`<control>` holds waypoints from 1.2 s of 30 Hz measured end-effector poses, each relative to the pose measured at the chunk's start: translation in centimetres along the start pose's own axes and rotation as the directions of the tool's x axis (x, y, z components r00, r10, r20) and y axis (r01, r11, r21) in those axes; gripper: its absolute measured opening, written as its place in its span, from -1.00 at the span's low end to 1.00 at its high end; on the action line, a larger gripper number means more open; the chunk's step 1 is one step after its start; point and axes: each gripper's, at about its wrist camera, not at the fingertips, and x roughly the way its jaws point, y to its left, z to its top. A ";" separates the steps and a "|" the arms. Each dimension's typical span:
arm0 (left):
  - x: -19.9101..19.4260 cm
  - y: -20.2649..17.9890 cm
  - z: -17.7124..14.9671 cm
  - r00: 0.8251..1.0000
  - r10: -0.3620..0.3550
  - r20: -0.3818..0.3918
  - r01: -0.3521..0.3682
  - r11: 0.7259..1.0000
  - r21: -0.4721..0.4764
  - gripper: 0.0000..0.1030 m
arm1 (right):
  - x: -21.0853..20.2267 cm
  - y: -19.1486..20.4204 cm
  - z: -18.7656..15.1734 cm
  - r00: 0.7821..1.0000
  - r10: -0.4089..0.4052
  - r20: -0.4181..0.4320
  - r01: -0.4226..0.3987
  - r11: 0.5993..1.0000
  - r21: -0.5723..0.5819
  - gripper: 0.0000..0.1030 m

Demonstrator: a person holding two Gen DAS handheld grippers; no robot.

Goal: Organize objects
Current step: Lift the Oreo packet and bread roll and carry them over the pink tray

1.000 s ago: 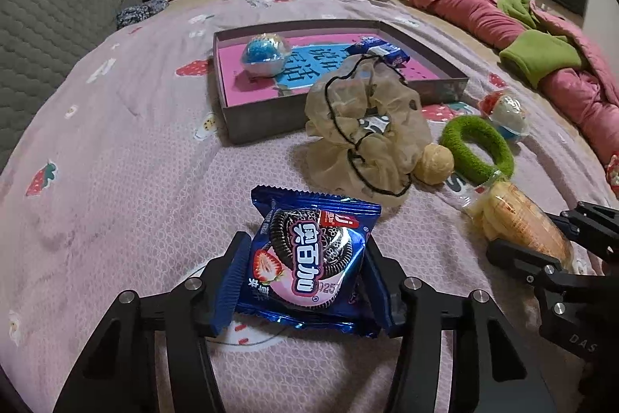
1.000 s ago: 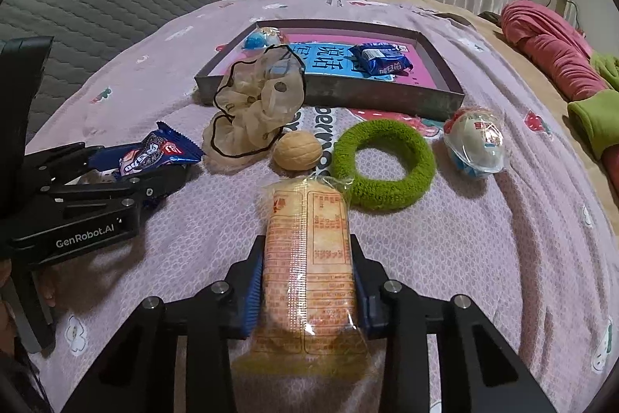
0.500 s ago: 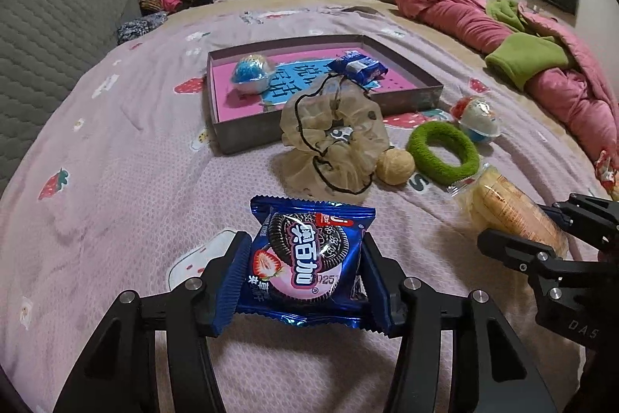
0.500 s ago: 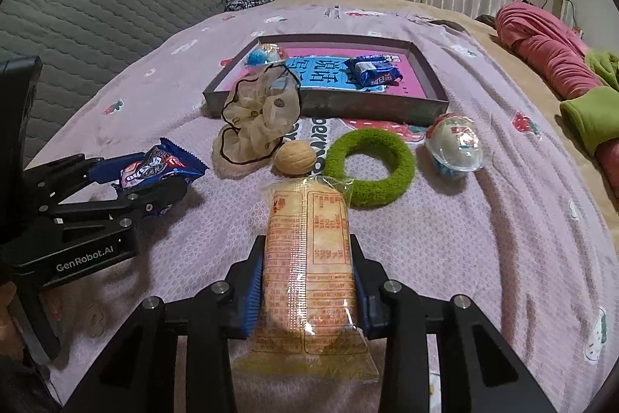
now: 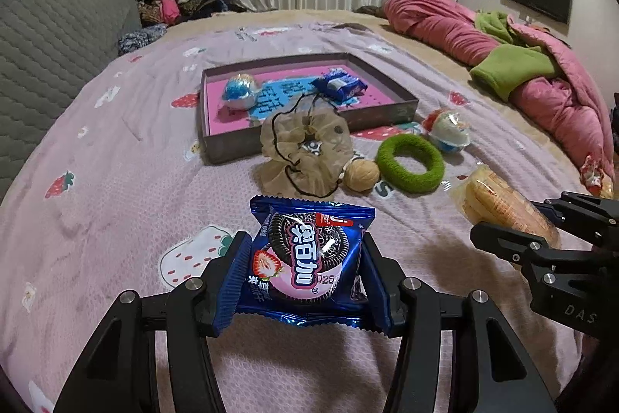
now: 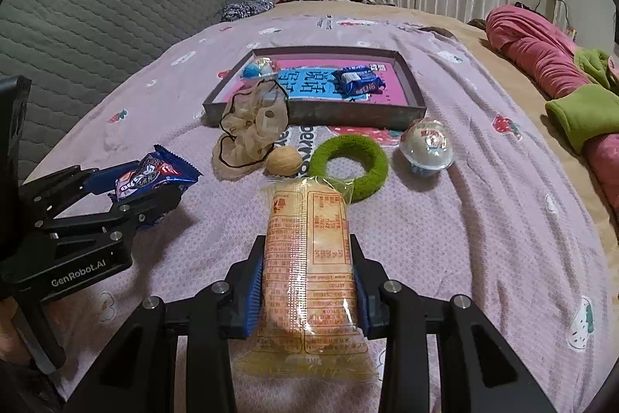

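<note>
Between left gripper pads: cookie packet (clamped).

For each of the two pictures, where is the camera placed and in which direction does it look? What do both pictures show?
Left wrist: sits on the left gripper, looks forward across the bed at the tray; its fingers clamp a cookie pack; the right gripper enters at right.
Right wrist: sits on the right gripper, faces the same tray; its fingers clamp a cracker pack; the left gripper shows at left.
Shared: tray, scrunchie, walnut, green ring, both packs.
</note>
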 end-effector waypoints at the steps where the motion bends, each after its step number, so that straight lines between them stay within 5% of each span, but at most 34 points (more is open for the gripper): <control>1: -0.2 -0.1 0.0 1.000 0.006 0.005 -0.006 1.000 -0.005 0.10 | -0.3 0.0 0.1 1.000 0.002 0.006 -0.002 1.000 0.002 -0.26; 18: -2.5 -1.9 -0.2 0.999 0.029 0.032 -0.026 0.996 -0.091 0.10 | -3.1 -1.3 0.0 0.998 0.039 0.056 -0.040 0.999 0.019 -0.26; 36: -4.5 -3.3 4.6 0.994 0.069 0.083 -0.061 0.994 -0.093 0.10 | -5.2 -3.4 3.2 0.989 0.041 0.142 -0.044 0.999 0.018 -0.26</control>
